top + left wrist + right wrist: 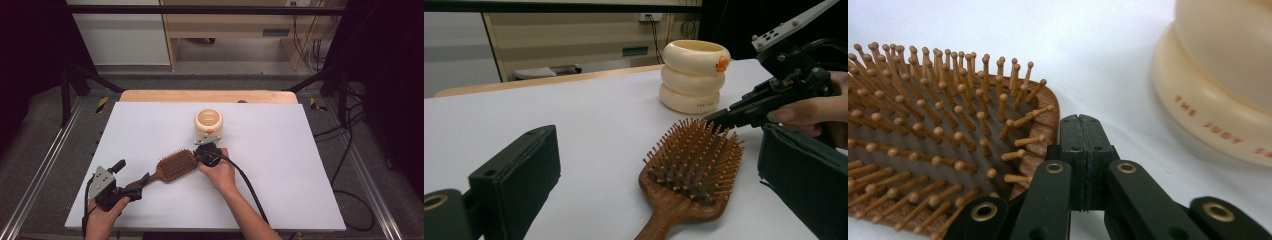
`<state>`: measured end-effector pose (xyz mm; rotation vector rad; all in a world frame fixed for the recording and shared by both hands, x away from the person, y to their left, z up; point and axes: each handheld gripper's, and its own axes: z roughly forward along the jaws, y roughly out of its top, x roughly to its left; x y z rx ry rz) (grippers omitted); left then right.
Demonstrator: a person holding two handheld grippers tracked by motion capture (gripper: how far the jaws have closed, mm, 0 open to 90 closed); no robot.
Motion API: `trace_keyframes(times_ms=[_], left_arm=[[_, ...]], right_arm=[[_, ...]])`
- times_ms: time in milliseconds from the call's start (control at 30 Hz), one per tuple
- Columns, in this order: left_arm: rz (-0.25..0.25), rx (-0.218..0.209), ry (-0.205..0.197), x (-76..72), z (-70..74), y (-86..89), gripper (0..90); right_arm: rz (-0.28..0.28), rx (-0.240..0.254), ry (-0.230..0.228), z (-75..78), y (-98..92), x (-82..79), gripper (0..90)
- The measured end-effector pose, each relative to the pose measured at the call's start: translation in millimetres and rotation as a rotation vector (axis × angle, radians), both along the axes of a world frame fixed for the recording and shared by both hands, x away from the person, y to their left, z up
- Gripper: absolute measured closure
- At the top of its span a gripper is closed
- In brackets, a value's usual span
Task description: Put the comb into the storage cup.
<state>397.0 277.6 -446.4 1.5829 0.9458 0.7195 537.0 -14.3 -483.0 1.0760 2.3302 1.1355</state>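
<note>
We see a white desk (300, 165) with a wooden hairbrush (175, 165) lying bristles up near its middle, handle pointing toward the left tool (131, 175). Behind the brush stands a cream ringed pot (208, 122) with a small orange knob on its side, close to the brush head but apart from it.

Our left tool sits at the near left edge of the desk, its jaws spread wide. In the left gripper view the brush handle runs down between the two black jaws, and neither pad presses on it; the high view shows the handle's end just at the jaw tips.

Our right tool (200, 154) has its jaws pressed flat together with nothing between them. In the right gripper view its tip (1082, 131) lies just beside the far rim of the brush head, at the edge of the bristles (923, 120); we cannot tell whether it touches the wood.
</note>
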Motion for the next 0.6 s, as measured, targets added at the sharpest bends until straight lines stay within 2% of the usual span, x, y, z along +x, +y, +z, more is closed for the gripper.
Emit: trace_keyframes(times_ms=[300, 367, 400, 567, 600], left_arm=[[0.008, 0.006, 0.001, 0.5, -0.2, 1.6, 3.4], [0.009, 0.006, 0.001, 0.8, -0.5, 1.0, 3.4], [0.009, 0.011, 0.001, 0.9, -0.6, 1.0, 3.4], [0.009, 0.016, 0.002, 0.7, -0.8, 0.5, 3.4], [0.009, 0.017, 0.002, 0.8, -0.9, 0.5, 3.4]], right_arm=[[-0.01, 0.041, -0.05, 22.3, -29.6, -18.0, 89.7], [-0.021, 0.062, -0.073, 28.4, -45.5, -26.3, 89.6], [-0.021, 0.062, -0.073, 28.4, -45.5, -26.3, 89.6], [-0.05, 0.094, -0.096, 35.9, -75.1, -40.5, 88.9], [-0.065, 0.108, -0.107, 38.1, -87.3, -46.6, 87.7]])
